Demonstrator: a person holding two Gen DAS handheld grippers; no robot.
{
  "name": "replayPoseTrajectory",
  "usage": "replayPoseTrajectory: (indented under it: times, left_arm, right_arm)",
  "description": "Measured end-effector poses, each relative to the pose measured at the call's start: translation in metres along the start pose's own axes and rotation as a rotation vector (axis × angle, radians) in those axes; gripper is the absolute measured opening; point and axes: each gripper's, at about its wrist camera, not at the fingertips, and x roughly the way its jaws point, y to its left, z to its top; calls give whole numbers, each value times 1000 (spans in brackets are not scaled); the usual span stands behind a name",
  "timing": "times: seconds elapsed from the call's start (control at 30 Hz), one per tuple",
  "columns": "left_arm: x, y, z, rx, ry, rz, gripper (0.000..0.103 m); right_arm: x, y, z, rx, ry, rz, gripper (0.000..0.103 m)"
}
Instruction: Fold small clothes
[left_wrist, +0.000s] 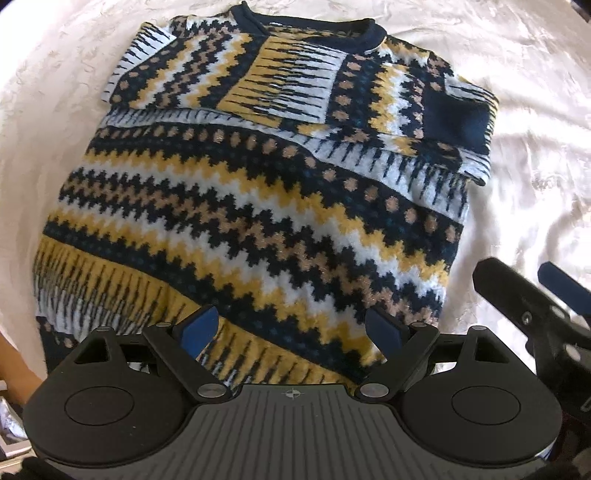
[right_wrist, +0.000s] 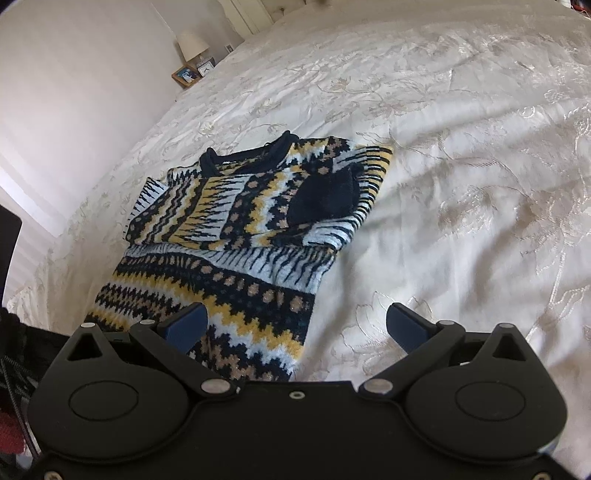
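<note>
A small knitted sweater (left_wrist: 258, 206) in navy, yellow, white and tan zigzags lies flat on the cream bedspread (left_wrist: 517, 110), collar at the far end, both sleeves folded across the chest. It also shows in the right wrist view (right_wrist: 236, 236). My left gripper (left_wrist: 291, 332) is open and empty, just above the sweater's near hem. My right gripper (right_wrist: 295, 326) is open and empty over the hem's right corner; it also appears at the right edge of the left wrist view (left_wrist: 535, 291).
The bedspread (right_wrist: 461, 184) stretches far to the right and beyond the sweater. A wall (right_wrist: 74, 92) runs along the left bed edge. A nightstand with a lamp (right_wrist: 192, 46) and a picture frame (right_wrist: 185, 75) stands at the far corner.
</note>
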Motion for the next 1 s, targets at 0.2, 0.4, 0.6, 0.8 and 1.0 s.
replayPoseTrajectory:
  times: [0.2, 0.4, 0.6, 0.8, 1.0]
  left_arm:
    - [-6, 10, -1, -32, -29, -66, 87]
    - [-16, 36, -5, -49, -100, -109, 87]
    - [-20, 73, -18, -43, -157, -144, 87]
    - [-19, 123, -34, -58, -205, -176, 87]
    - [-14, 182, -36, 16, -272, -192, 87]
  right_arm:
    - [-6, 4, -2, -48, 20, -23, 103]
    - [-16, 9, -9, -87, 20, -59, 103]
    - [-23, 26, -21, -131, 42, -81, 103]
    - [-24, 60, -38, -162, 65, -63, 103]
    - [-19, 93, -56, -151, 92, -84, 103]
